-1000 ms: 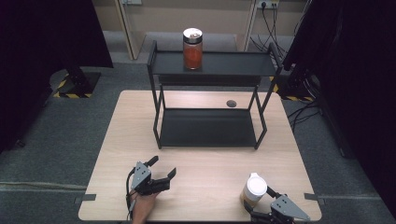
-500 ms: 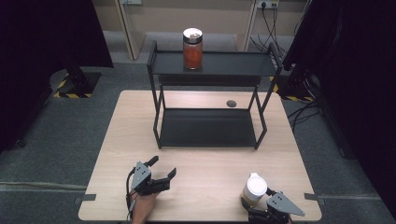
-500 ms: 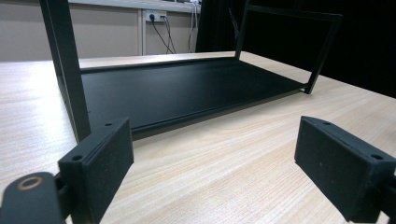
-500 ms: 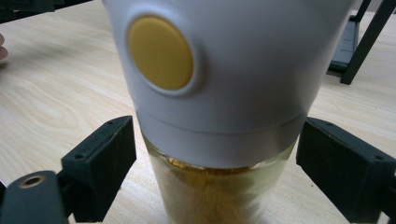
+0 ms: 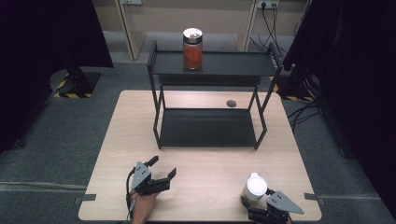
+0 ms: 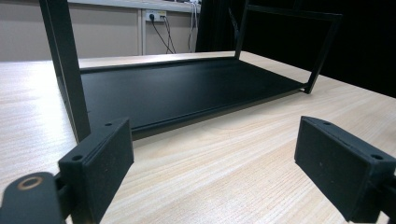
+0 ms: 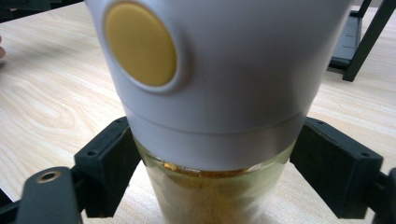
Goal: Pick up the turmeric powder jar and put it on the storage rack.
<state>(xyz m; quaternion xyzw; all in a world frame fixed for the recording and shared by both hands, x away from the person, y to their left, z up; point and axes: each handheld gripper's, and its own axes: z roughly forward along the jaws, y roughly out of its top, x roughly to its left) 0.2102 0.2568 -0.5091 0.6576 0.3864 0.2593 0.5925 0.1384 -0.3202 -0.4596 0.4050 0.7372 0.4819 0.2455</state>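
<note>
Jars: one on table [image 5: 187, 191], one on rack [image 5: 212, 65].

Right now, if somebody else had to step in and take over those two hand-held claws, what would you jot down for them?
Left gripper: open, holding nothing, low over the table's near edge, pointing at the black rack.
Right gripper: jaws have just been closing around the white-capped jar at the near right corner; the pads sit at its glass sides, but a firm grip cannot be confirmed.
The jar stands upright on the table. A red-filled jar stands on the rack's top shelf; the lower shelf is bare.
Done: jar reached.
Left: finish the grip and lift; it probably goes on the rack, though that is a guess.
</note>
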